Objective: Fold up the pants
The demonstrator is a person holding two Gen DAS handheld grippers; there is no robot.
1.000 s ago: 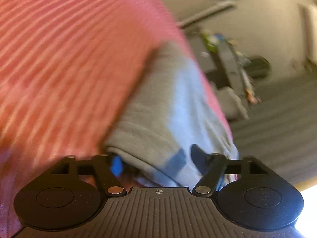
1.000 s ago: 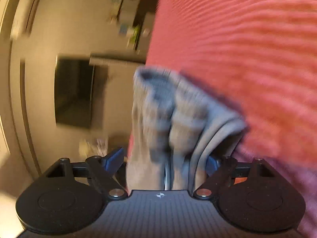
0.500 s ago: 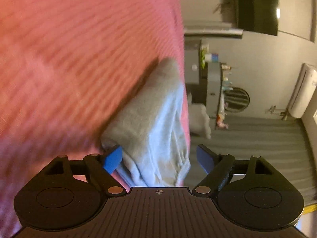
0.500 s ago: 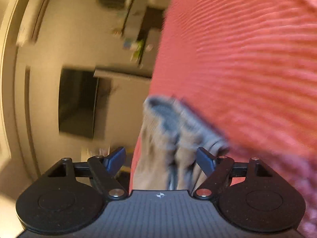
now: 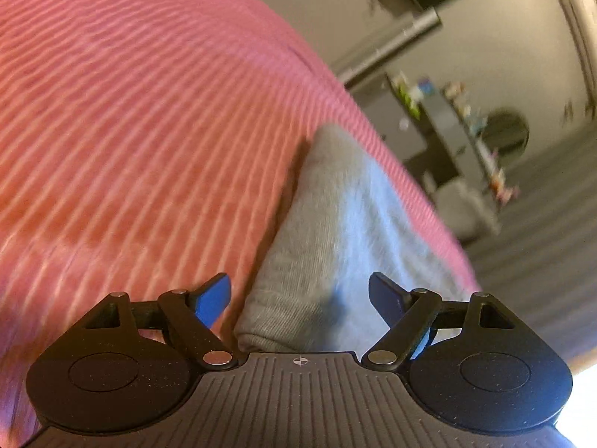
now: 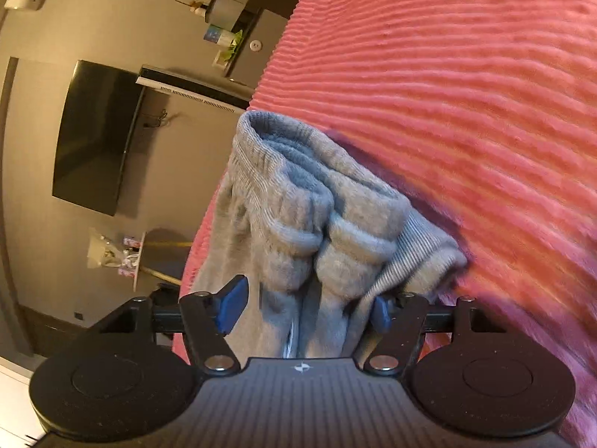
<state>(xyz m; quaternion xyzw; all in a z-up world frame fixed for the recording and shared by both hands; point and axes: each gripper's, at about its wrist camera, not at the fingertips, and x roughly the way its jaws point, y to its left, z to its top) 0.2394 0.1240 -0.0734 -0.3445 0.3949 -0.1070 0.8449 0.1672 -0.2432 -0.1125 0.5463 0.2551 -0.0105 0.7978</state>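
Grey sweatpants (image 5: 335,231) lie folded into a thick bundle on a pink ribbed bedspread (image 5: 141,130) near its edge. In the left wrist view my left gripper (image 5: 298,298) is open, its blue pads either side of the bundle's smooth folded end. In the right wrist view the pants (image 6: 298,209) show their stacked ribbed cuffs and waistband layers. My right gripper (image 6: 308,306) is open with the cloth between its pads; whether the pads touch the cloth I cannot tell.
The bedspread (image 6: 447,93) fills most of both views. Beyond the bed edge are a wall-mounted black TV (image 6: 93,134), a shelf unit with small bottles (image 6: 231,11), and a dark ribbed floor (image 5: 541,231).
Both grippers have opened wider around the bundle compared with a second ago. Both cameras have swung, so the room behind sits differently. The pants stay on the bedspread.
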